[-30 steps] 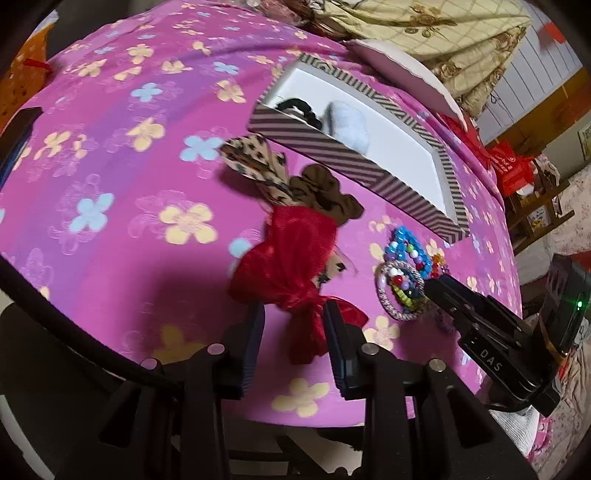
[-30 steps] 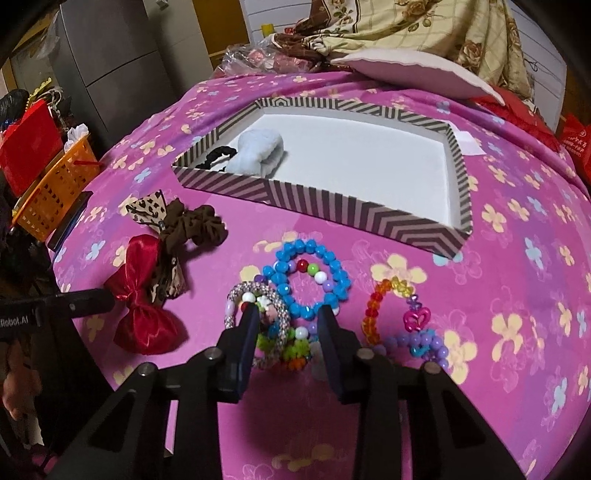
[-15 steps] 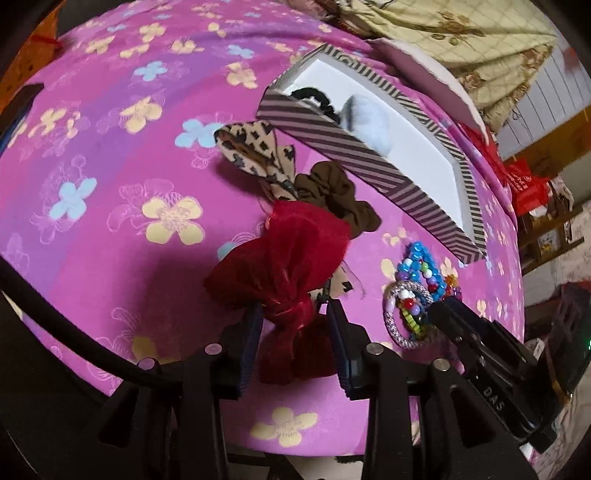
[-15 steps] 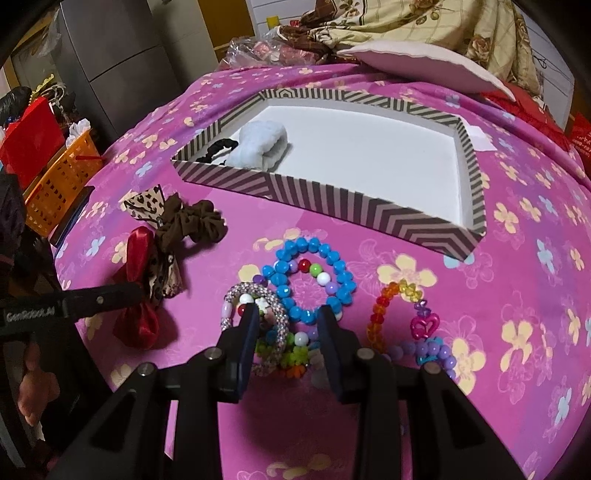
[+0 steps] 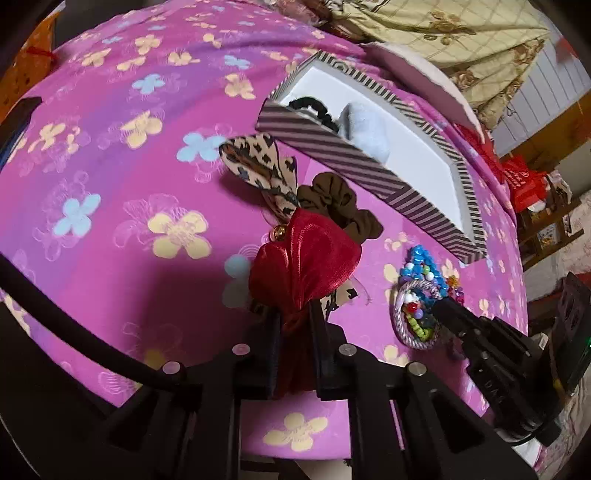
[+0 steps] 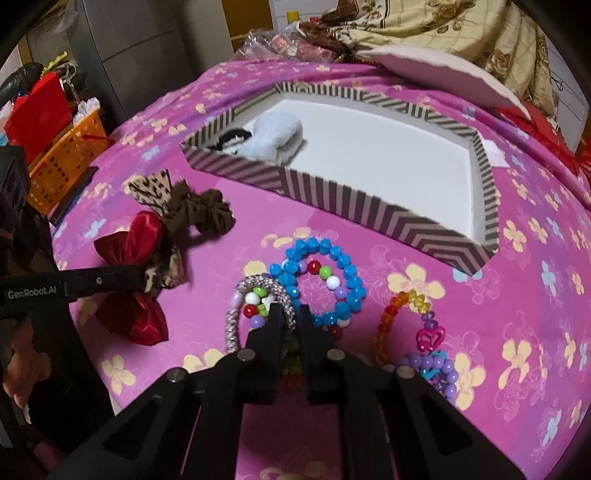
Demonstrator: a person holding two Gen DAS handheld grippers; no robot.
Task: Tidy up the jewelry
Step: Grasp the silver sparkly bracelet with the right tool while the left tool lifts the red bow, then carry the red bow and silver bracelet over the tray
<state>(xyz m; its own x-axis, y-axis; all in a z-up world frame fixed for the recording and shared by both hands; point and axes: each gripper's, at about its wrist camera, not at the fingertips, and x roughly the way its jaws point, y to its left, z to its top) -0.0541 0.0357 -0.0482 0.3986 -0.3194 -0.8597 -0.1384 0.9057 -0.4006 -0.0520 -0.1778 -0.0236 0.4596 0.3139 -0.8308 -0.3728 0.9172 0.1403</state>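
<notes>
My left gripper (image 5: 293,325) is shut on the knot of a red satin bow (image 5: 303,258), which also shows in the right wrist view (image 6: 136,280). A leopard-print bow (image 5: 258,162) and a brown scrunchie (image 5: 336,206) lie just beyond it. My right gripper (image 6: 290,325) is shut on the silver braided bracelet (image 6: 255,286) among multicolour beads. A blue bead bracelet (image 6: 317,273) and an orange-purple bead bracelet (image 6: 413,332) lie beside it. The striped box (image 6: 369,206) holds a black scrunchie (image 6: 231,138) and a pale blue fluffy scrunchie (image 6: 277,134).
Everything lies on a pink flowered cloth (image 6: 535,288). An orange basket (image 6: 62,155) and a red bag (image 6: 37,110) stand off the left edge. A white pillow (image 6: 436,70) and a beige quilt (image 6: 443,26) lie behind the box.
Both grippers have closed: the left on the red bow's knot, the right on the silver bracelet. The left moved forward over the bow first.
</notes>
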